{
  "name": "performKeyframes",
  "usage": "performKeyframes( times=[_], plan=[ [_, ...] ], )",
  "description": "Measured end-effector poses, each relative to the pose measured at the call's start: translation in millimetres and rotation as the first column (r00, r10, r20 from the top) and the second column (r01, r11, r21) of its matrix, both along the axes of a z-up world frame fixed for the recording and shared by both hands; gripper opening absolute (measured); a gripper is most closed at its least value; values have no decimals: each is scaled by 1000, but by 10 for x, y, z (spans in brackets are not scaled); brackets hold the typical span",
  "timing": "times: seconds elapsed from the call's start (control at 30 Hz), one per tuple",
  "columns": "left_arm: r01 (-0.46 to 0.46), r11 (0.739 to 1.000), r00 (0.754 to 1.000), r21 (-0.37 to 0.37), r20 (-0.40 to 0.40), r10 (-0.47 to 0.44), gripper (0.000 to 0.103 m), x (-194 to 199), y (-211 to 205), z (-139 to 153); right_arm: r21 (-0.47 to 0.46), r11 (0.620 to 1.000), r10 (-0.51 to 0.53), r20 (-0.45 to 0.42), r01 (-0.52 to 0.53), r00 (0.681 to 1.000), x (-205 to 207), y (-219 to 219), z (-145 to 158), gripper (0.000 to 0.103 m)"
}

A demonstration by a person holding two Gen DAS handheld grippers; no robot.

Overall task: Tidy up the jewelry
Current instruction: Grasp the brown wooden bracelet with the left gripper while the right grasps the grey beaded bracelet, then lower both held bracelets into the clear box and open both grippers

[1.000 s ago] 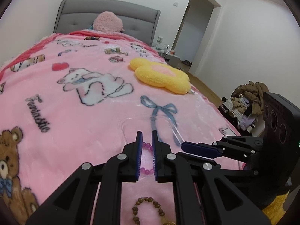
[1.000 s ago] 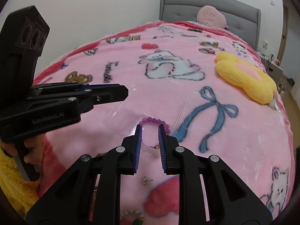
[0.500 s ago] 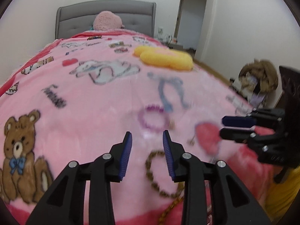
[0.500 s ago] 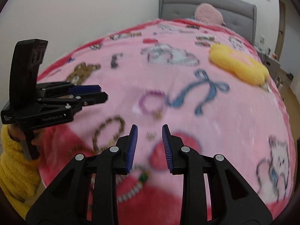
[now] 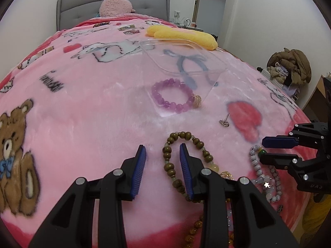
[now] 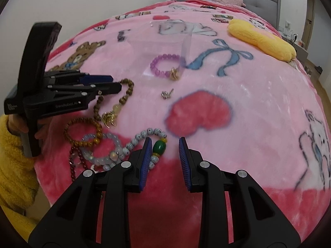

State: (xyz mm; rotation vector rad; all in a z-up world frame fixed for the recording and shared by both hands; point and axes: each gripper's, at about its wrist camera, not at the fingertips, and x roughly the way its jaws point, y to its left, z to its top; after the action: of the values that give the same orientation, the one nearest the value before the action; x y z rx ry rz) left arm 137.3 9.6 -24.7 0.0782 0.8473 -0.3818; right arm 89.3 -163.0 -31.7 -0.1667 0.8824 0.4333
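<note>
Purple beaded bracelet (image 5: 173,95) lay in the clear plastic tray (image 5: 215,70) while the left gripper (image 5: 162,161) and right gripper (image 6: 163,155) both hung unclenched, grasping nothing, above brown bead strands (image 5: 171,165).

right gripper (image 6: 163,144): jaws apart over speckled bracelet (image 6: 142,136) (green bead between) | purple bracelet (image 6: 163,66): in clear tray (image 6: 165,41) | left gripper (image 6: 115,83): nearly closed, above brown beads (image 6: 126,95)

We see a pink blanket (image 5: 82,107) printed with brown bears and a blue bow. Ahead of our left claw (image 5: 162,166) lie olive-brown beads (image 5: 168,161) and a purple bracelet (image 5: 172,98); by our right claw (image 6: 163,157), white speckled beads (image 6: 142,135) with green.
</note>
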Motion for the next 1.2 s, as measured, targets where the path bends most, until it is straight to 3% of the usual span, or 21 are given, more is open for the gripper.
performKeyframes(
  times=[0.13, 0.33, 0.57, 0.67, 0.9, 1.2],
  plan=[
    [5, 1000, 1000, 4, 7, -5, 33, -3, 5, -22, -32, 999, -3, 5, 3, 1000, -15, 30, -12, 26],
    [11, 1000, 999, 26, 40, -12, 31, -51, -16, -52, -58, 998, 1, 13, 0, 1000, -29, 71, -42, 15],
    [-12, 1000, 999, 12, 35, 11, 18, -31, 14, -44, -52, 999, 0, 12, 0, 1000, -14, 70, -29, 12],
    [-26, 999, 999, 21, 44, 25, 10, -23, 1, -33, -33, 999, -7, 14, 8, 1000, 2, 62, -9, 12],
    [-35, 999, 998, 23, 60, 34, 9, -53, -13, 11, -8, 1000, 2, 26, -2, 1000, -24, 64, 64, 12],
    [-27, 1000, 990, 2, 139, 27, 9, -228, -30, 305, 88, 996, 25, 106, -35, 994, -132, 45, 436, 12]
  ],
)
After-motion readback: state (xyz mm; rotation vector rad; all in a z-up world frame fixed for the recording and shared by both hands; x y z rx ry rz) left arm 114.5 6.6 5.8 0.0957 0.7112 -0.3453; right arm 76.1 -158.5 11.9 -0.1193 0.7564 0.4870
